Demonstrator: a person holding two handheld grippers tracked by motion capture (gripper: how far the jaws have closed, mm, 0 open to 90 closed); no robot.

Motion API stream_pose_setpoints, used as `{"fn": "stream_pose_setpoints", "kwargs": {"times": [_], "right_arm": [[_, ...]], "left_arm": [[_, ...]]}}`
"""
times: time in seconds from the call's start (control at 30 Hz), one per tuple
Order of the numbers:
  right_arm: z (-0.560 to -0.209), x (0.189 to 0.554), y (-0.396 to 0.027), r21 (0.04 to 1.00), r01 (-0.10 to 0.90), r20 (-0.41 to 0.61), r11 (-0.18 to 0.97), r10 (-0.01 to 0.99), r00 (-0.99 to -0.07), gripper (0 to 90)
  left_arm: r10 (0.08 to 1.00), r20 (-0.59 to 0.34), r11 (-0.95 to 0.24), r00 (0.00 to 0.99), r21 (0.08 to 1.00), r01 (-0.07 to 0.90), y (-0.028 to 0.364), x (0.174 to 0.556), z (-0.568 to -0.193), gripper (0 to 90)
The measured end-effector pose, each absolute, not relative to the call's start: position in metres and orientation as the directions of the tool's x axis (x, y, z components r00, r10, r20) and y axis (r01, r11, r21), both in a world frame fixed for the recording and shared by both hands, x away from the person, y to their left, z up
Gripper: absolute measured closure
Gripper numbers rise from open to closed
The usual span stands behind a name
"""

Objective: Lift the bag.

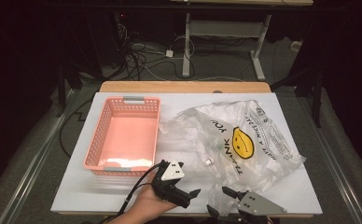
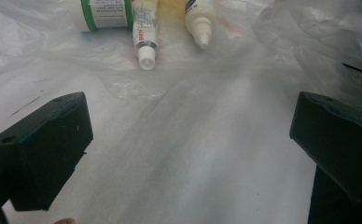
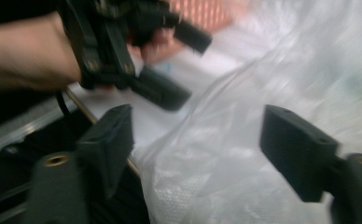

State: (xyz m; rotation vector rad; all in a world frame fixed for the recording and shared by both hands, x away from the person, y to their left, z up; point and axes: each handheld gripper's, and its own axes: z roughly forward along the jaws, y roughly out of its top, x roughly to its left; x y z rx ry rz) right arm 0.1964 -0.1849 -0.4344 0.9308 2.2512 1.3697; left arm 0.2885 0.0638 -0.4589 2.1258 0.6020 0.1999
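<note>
We read the crumpled clear plastic bag with the yellow smiley face as light, limp and slippery; it lies on the white surface just right of the pink slatted plastic basket. Best hold: pinch a bunched fold at its near edge. Inside it lie a white tube, a white dropper bottle and a green-banded white bottle. The basket looks empty. Left claw stands apart, nothing between. Right claw stands apart, straddling the bag's near edge, not pressing it.
</note>
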Motion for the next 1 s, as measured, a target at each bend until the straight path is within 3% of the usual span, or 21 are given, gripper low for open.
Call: {"fn": "stream_pose_setpoints", "kwargs": {"times": [0.13,0.23,0.47,0.6,1.0], "right_arm": [[-0.448,0.201,-0.173,0.845,0.399,0.036,0.357,0.707,-0.706,15.4],[-0.458,0.208,-0.17,0.82,0.422,0.013,0.387,0.725,-0.689,18.8],[-0.464,0.22,-0.187,0.808,0.435,-0.02,0.397,0.756,-0.654,67.5],[-0.458,0.222,-0.201,0.829,0.417,-0.026,0.374,0.769,-0.639,86.6],[-0.434,0.243,-0.256,0.917,0.316,-0.056,0.242,0.865,-0.499,89.9]], "left_arm": [[0.485,-0.079,-0.485,0.871,0.804,0.343,0.065,0.289,-0.458,0.0],[0.489,-0.086,-0.477,0.868,0.807,0.349,0.068,0.289,-0.457,0.0],[0.492,-0.091,-0.46,0.866,0.817,0.347,0.071,0.289,-0.455,0.0],[0.493,-0.085,-0.452,0.866,0.826,0.338,0.071,0.288,-0.453,0.0],[0.508,-0.054,-0.45,0.859,0.835,0.318,0.055,0.289,-0.456,0.7]]}}
